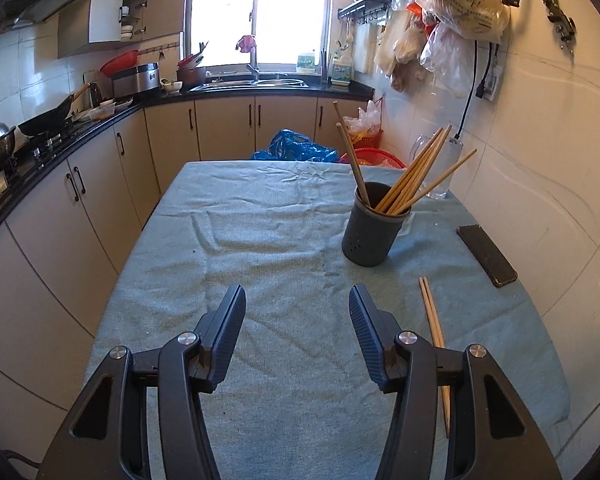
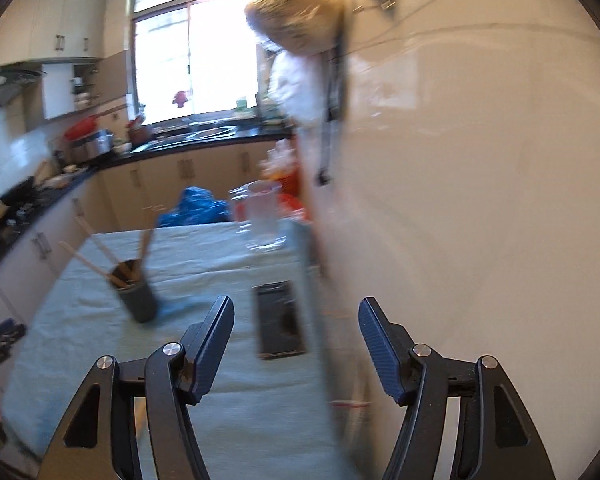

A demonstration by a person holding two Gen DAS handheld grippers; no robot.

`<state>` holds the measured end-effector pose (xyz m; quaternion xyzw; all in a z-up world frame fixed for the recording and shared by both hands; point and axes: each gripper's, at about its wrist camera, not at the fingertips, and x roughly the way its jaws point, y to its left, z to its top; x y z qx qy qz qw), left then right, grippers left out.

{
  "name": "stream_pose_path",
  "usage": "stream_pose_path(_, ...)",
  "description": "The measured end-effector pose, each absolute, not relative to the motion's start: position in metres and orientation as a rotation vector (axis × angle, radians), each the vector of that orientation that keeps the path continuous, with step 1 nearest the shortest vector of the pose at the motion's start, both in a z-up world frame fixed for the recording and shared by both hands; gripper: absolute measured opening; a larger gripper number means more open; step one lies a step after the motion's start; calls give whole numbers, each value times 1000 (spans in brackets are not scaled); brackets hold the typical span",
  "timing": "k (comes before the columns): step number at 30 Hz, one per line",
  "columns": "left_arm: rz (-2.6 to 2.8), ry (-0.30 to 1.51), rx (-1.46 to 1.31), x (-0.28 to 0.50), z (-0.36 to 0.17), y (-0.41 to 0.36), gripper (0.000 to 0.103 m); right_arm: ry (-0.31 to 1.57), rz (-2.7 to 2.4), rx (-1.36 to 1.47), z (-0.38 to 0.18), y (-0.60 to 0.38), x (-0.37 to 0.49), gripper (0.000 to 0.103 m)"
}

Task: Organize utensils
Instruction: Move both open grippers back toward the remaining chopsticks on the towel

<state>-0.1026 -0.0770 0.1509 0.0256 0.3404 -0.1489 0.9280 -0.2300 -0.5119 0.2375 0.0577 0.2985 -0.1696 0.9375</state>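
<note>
A dark grey utensil holder point(image 1: 374, 226) stands on the teal-covered table point(image 1: 260, 216) and holds several wooden chopsticks point(image 1: 414, 174). A loose pair of chopsticks point(image 1: 432, 314) lies on the cloth to its near right. My left gripper point(image 1: 297, 300) is open and empty, above the cloth in front of the holder, left of the loose pair. My right gripper point(image 2: 296, 312) is open and empty, near the table's right edge by the wall. In the blurred right wrist view the holder point(image 2: 138, 300) is at the left.
A black phone point(image 1: 486, 255) lies near the right edge, also shown in the right wrist view point(image 2: 280, 320). A clear plastic jug point(image 2: 262, 216) stands at the far right. The white wall point(image 1: 540, 160) runs along the right. Kitchen cabinets point(image 1: 80, 208) line the left.
</note>
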Motion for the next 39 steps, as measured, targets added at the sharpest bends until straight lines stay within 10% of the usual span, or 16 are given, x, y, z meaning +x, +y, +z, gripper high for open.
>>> stream_pose_path(18, -293, 799, 45, -90, 114, -88, 54, 824, -63, 246, 93, -442, -181, 84)
stream_pose_path(33, -328, 889, 26, -101, 76, -100, 54, 969, 63, 162, 18, -333, -130, 36)
stream_pose_path(39, -334, 904, 2, -104, 68, -97, 54, 965, -42, 210, 15, -348, -131, 32)
